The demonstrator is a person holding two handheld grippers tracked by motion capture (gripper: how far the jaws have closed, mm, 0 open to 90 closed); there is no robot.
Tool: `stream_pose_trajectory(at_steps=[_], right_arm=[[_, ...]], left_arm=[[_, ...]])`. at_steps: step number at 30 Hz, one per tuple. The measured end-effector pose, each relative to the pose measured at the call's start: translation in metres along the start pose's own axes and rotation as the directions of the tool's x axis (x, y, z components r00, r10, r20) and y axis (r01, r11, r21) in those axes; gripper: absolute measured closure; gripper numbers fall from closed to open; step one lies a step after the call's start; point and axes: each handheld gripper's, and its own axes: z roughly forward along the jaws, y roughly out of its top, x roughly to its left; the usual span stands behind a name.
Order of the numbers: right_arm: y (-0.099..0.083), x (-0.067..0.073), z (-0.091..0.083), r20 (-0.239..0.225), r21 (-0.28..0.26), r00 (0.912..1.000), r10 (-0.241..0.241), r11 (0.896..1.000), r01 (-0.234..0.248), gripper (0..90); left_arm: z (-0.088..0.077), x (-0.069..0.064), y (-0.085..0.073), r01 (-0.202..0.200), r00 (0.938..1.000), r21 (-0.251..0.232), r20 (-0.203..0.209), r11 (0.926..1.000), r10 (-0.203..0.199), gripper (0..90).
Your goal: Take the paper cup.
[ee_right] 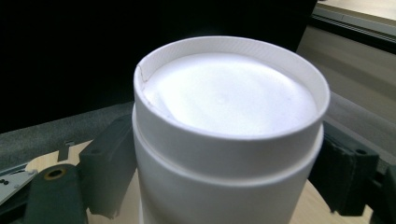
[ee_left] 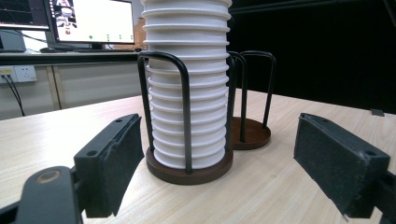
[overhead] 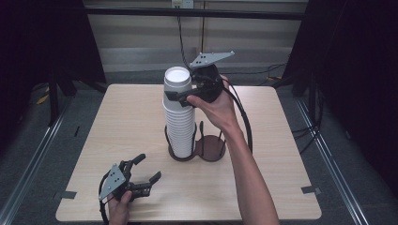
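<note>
While our right tongs are closing on the top cup of the stack, at the desk's twelve o'clock, our left tongs are gaping empty at seven; next, we judge, a straight lift.

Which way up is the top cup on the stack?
Upside down: the top cup shows its recessed flat base in the right gripper view, with the right tool closed around it.
</note>
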Motion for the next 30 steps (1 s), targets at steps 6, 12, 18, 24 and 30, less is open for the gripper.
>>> stream_pose_trajectory(at_steps=[6,12,18,24,30], right_arm=[[-0.0003,0.0003,-0.0005,0.002,-0.011,1.0,0.004,1.0,-0.004,18.8],[-0.0001,0.0006,-0.0007,0.005,-0.013,1.0,0.002,1.0,-0.002,19.0],[0.0006,0.0013,-0.0009,0.009,-0.013,0.9999,-0.012,1.0,0.012,19.1],[0.0015,0.0008,-0.0014,0.004,-0.015,0.9997,-0.022,1.0,0.022,19.4],[0.0076,0.0024,-0.0074,0.007,-0.059,0.9997,-0.023,0.998,0.023,19.4]], left_arm=[[0.0,0.0003,0.0001,-0.004,1.0,0.002,0.007,1.0,0.004,15.6],[0.0003,-0.0001,0.0,0.003,1.0,-0.003,0.007,1.0,-0.003,15.6],[0.0,0.0004,0.0001,-0.004,1.0,0.002,0.009,1.0,0.004,15.6],[0.0,0.0003,0.0001,-0.003,1.0,0.001,0.008,1.0,0.003,15.6],[0.0,0.0003,0.0001,-0.004,1.0,0.001,0.008,1.0,0.004,15.6]])
